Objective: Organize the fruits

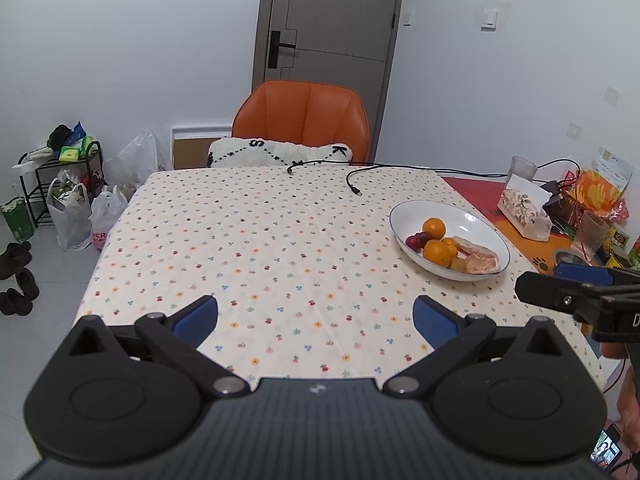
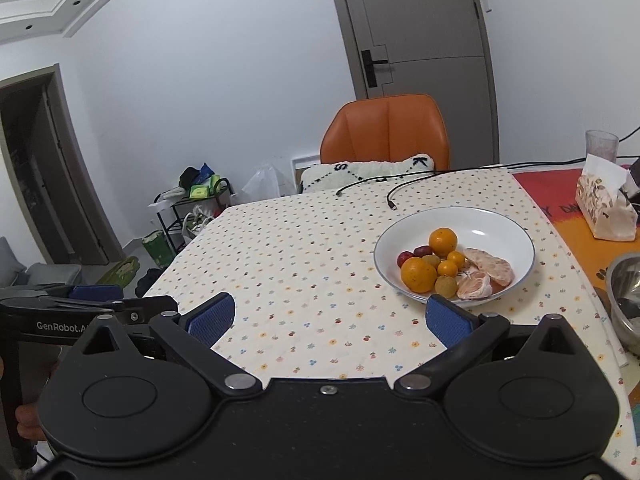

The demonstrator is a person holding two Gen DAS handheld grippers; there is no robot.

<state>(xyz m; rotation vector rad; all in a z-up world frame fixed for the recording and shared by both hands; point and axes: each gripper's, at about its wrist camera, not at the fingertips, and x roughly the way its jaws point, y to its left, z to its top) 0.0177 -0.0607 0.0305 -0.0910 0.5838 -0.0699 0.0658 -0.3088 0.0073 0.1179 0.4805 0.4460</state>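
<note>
A white bowl [image 2: 500, 224] stands on the right part of the flowered tablecloth [image 2: 300, 248]. It holds two oranges [image 2: 418, 275], small yellow fruits [image 2: 447, 268], red fruits [image 2: 405, 257] and peeled citrus pieces [image 2: 490, 266]. The bowl also shows in the left wrist view [image 1: 416, 216]. My right gripper [image 2: 328, 318] is open and empty, low over the cloth, just in front of the bowl. My left gripper [image 1: 316, 318] is open and empty over the cloth, left of the bowl. The right gripper's fingers [image 1: 560, 296] show at the right edge of the left wrist view.
An orange chair [image 1: 300, 116] with a white cushion [image 1: 280, 152] stands at the table's far side. Black cables [image 1: 356, 184] lie on the far cloth. A tissue pack [image 2: 604, 200], a glass [image 2: 600, 146], a metal bowl [image 2: 624, 296] and snack packets [image 1: 600, 192] crowd the right end.
</note>
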